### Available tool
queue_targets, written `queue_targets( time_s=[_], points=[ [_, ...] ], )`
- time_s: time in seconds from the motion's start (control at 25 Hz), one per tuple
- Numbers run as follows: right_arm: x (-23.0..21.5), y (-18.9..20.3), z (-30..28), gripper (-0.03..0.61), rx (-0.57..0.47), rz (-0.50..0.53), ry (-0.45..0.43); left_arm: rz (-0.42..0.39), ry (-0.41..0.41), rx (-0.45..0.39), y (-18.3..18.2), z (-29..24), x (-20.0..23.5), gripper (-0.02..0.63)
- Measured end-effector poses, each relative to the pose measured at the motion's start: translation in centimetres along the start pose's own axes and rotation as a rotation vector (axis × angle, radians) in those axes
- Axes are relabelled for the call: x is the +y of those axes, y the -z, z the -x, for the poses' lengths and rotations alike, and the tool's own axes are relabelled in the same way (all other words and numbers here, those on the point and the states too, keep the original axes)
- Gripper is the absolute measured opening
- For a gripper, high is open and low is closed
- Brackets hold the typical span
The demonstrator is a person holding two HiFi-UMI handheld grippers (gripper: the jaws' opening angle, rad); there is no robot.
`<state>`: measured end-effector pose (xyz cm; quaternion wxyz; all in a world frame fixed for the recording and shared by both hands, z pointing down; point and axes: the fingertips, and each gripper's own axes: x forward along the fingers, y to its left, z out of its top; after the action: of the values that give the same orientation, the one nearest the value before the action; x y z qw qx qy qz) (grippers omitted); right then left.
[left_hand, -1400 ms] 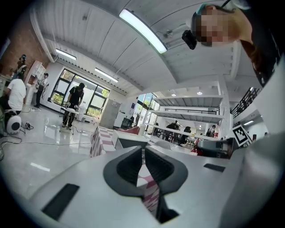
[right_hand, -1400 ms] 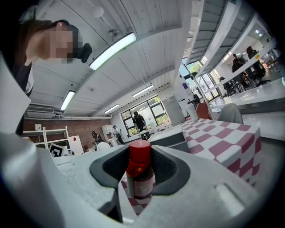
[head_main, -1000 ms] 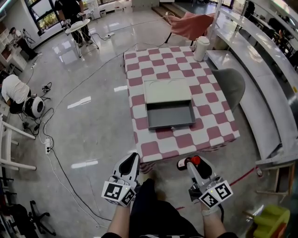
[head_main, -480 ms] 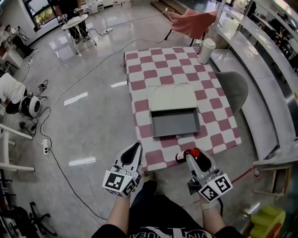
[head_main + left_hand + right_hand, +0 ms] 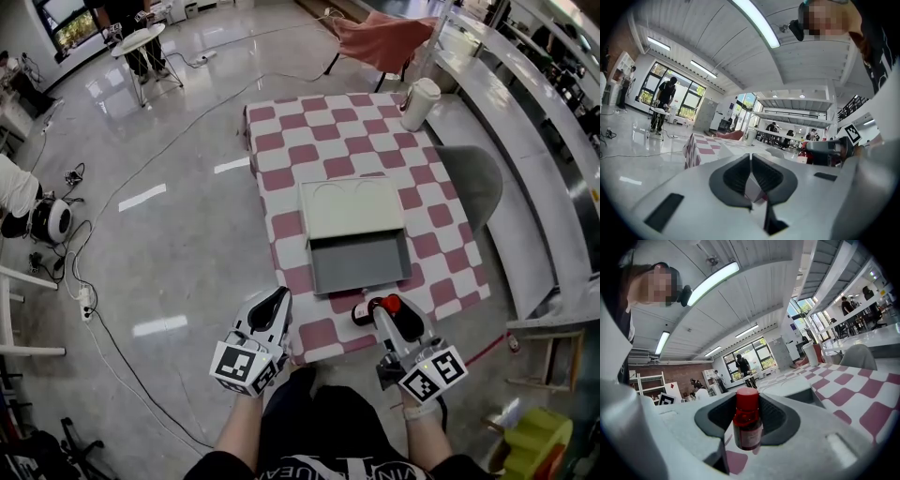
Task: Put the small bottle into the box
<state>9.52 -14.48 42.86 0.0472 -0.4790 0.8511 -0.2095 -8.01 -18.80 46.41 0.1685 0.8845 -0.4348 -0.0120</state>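
A small dark bottle with a red cap [image 5: 367,309] is held in my right gripper [image 5: 382,307], just over the near edge of the checkered table [image 5: 281,178]. The right gripper view shows the bottle [image 5: 747,420] upright between the two dark pads, with the right gripper [image 5: 747,430] shut on it. The grey box [image 5: 361,264] lies open a little beyond it, its pale lid [image 5: 350,208] flat behind. My left gripper [image 5: 275,302] is shut and empty at the table's near left edge. In the left gripper view its jaws [image 5: 751,180] meet, and the bottle [image 5: 809,155] shows at right.
A white cylinder [image 5: 419,103] stands at the table's far right corner. A grey chair [image 5: 469,178] and a long bench [image 5: 534,187] flank the table's right side. Cables [image 5: 103,216] run over the glossy floor at left. A pink-draped chair [image 5: 380,42] stands beyond the table.
The view has closed in on the table. Both grippers now reach its near edge, the right one still carrying the bottle.
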Motion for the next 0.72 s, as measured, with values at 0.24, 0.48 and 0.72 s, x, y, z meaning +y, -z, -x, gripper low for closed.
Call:
queue_targets(
  time_s=[0.24, 0.48, 0.72],
  points=[
    [-0.4, 0.0, -1.9, 0.147, 0.01, -0.012, 0.009, 0.006, 0.015, 0.027, 0.7, -1.2, 0.9, 0.023],
    [-1.8, -0.2, -4.2, 0.147, 0.028, -0.025, 0.01, -0.017, 0.022, 0.061, 1.5, -2.8, 1.1, 0.023],
    [-3.0, -0.1, -6.5, 0.147, 0.055, -0.012, 0.006, 0.001, 0.006, 0.08, 2.4, -3.7, 2.1, 0.023]
  ],
)
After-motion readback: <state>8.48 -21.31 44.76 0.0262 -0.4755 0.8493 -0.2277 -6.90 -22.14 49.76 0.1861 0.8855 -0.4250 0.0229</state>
